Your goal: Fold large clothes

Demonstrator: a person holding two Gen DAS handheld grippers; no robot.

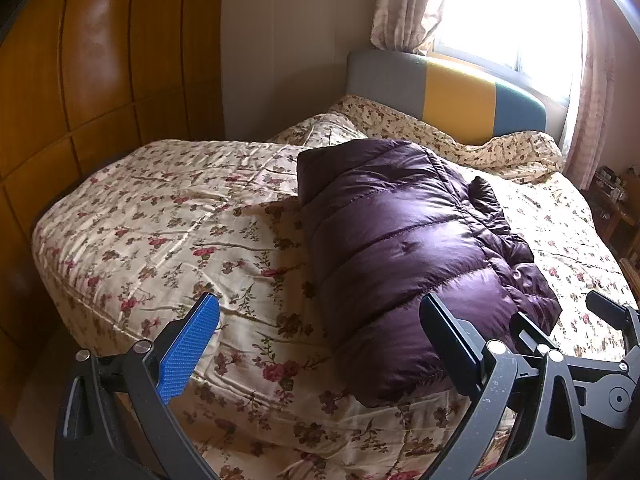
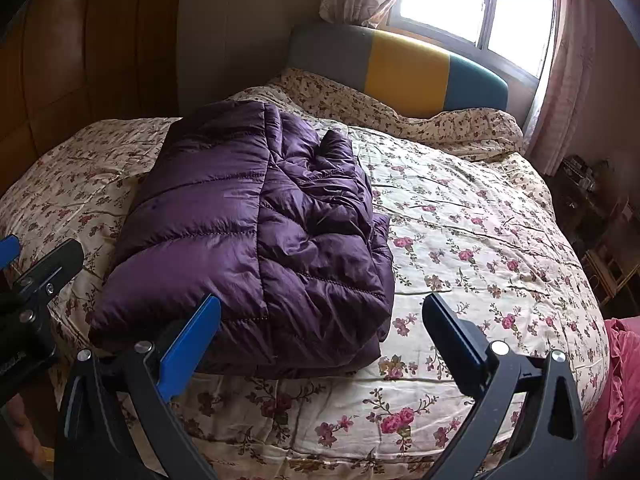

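Note:
A purple puffer jacket (image 1: 404, 240) lies folded into a thick bundle on the floral bedspread (image 1: 168, 240); it also shows in the right wrist view (image 2: 256, 216). My left gripper (image 1: 320, 312) is open and empty, held above the near end of the jacket, touching nothing. My right gripper (image 2: 322, 316) is open and empty, held above the jacket's near right corner. The right gripper also shows at the right edge of the left wrist view (image 1: 600, 332), and the left gripper at the left edge of the right wrist view (image 2: 36, 264).
The bed has a grey, yellow and teal headboard (image 2: 400, 68) under a bright window (image 2: 480, 4) with curtains. A wooden wardrobe (image 1: 80, 80) stands to the left. Shelves with small items (image 2: 588, 200) stand to the right. Red cloth (image 2: 620, 380) lies at the bed's near right.

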